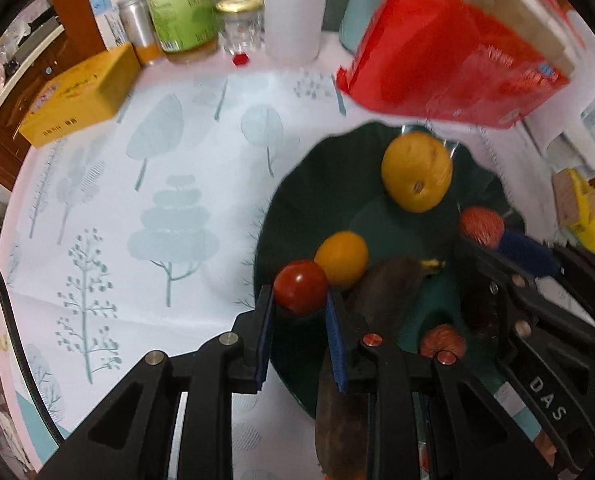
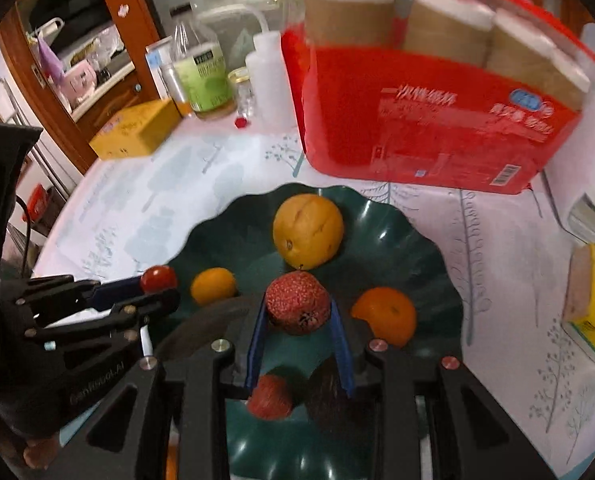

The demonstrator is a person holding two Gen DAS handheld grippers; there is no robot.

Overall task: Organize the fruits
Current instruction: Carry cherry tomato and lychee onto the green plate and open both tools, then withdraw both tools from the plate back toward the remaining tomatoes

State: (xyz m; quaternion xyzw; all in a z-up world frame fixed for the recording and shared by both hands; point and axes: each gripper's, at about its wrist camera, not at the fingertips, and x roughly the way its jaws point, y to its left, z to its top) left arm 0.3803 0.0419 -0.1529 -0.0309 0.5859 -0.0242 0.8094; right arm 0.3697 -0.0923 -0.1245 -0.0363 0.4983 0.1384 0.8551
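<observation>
Left tool (image 1: 300, 305): nearest the left camera, its 2 blue-padded fingers are clamped on a small red tomato (image 1: 300, 287), held at the near-left rim of the plate.

Right tool (image 2: 298, 320): nearest the right camera, its 2 blue pads grip a bumpy red lychee (image 2: 298, 303), held over the middle of the plate.

Plate (image 2: 397, 220): dark green with a wavy rim, standing on the table (image 1: 137, 200), which wears a white cloth printed with pale trees.

Fruit on the plate: a large orange (image 2: 308, 230) at the far side, a small yellow-orange fruit (image 2: 213, 286) at the left, a tangerine (image 2: 385, 314) at the right, and 1 more lychee (image 2: 270, 397) below the right tool.

Key relation: the tomato sits at the plate's left edge just beside the small yellow-orange fruit, so the left tool probably needs only a short move inward. The lychee already hangs above the plate's floor, with open space directly beneath it, between the large orange and the second lychee.

Background: a red pack of paper cups (image 2: 437, 120), a yellow box (image 1: 81, 96) and bottles (image 1: 181, 12), well apart from the plate.
</observation>
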